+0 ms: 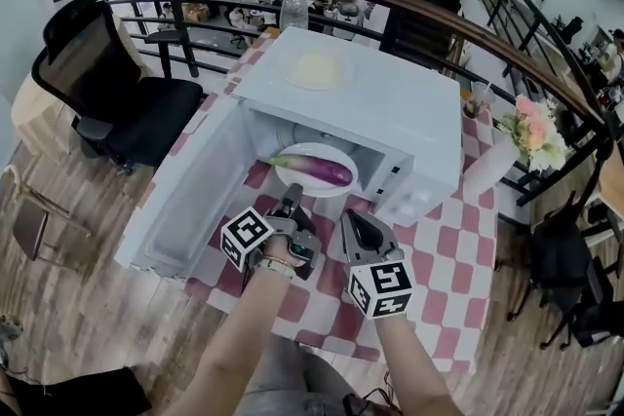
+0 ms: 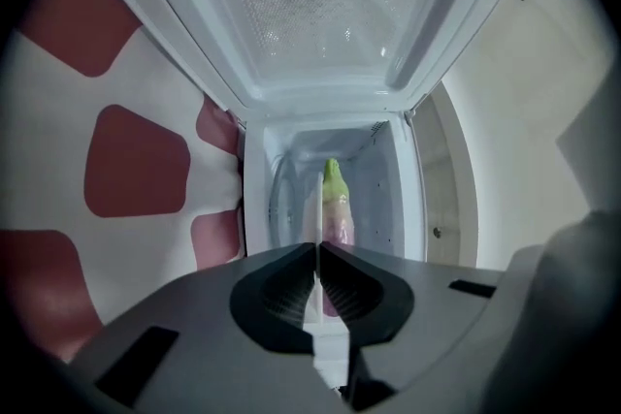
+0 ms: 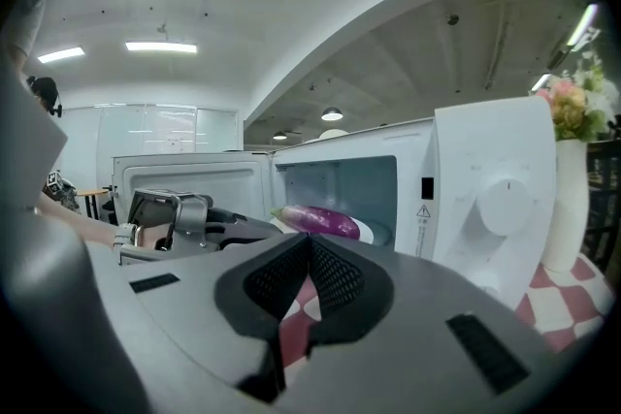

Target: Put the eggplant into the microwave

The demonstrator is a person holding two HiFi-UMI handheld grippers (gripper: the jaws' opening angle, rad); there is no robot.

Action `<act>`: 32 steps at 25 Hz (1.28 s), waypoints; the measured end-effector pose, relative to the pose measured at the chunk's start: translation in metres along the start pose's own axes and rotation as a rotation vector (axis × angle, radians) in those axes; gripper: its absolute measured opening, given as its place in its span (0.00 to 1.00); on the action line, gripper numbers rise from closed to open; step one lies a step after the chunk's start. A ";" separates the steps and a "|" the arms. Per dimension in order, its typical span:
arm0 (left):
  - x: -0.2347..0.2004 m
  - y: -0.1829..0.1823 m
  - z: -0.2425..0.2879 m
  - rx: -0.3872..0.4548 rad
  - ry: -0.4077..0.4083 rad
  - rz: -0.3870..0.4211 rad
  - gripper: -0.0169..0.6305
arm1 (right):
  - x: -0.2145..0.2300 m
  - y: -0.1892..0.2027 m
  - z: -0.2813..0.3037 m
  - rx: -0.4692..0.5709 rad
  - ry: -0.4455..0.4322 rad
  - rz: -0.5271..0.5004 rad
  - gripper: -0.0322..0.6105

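Observation:
A purple eggplant (image 1: 314,170) with a green stem lies on a white plate (image 1: 292,158) inside the white microwave (image 1: 390,112). The microwave's door (image 1: 190,195) hangs wide open to the left. In the left gripper view the eggplant (image 2: 337,207) shows straight ahead, deep in the cavity. Just in front of the opening, my left gripper (image 1: 290,202) is shut and holds nothing. Beside it, my right gripper (image 1: 353,221) is also shut and empty. From the right gripper view I see the eggplant (image 3: 318,220) on its plate and the left gripper (image 3: 184,223) beside the door.
The microwave stands on a red-and-white checkered tablecloth (image 1: 439,278). A water bottle (image 1: 293,5) stands behind the microwave, and a pale yellow disc (image 1: 317,70) lies on its top. A white vase of flowers (image 1: 526,133) is at the right, a black office chair (image 1: 107,93) at the left.

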State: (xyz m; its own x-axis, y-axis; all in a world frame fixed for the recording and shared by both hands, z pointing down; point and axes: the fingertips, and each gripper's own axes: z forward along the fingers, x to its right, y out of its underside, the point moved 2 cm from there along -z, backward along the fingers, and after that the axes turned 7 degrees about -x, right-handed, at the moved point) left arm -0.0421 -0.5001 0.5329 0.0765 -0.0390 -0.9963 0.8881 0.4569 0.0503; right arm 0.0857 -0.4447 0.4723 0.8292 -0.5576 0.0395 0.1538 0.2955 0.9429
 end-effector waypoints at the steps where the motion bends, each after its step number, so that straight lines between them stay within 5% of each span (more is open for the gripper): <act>1: -0.003 -0.002 0.003 -0.003 -0.001 0.006 0.05 | 0.002 0.003 0.003 -0.001 0.004 0.014 0.09; 21: -0.037 -0.014 0.055 0.011 -0.047 -0.060 0.05 | 0.001 0.049 0.020 -0.079 0.024 0.095 0.09; 32: -0.031 -0.016 0.060 0.051 -0.129 -0.003 0.06 | 0.001 0.050 0.023 -0.077 0.014 0.122 0.09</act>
State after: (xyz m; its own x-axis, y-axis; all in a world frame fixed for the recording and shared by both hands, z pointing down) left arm -0.0316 -0.5594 0.5676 0.1285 -0.1554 -0.9795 0.9099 0.4114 0.0541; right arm 0.0824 -0.4482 0.5275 0.8514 -0.5034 0.1476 0.0917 0.4198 0.9030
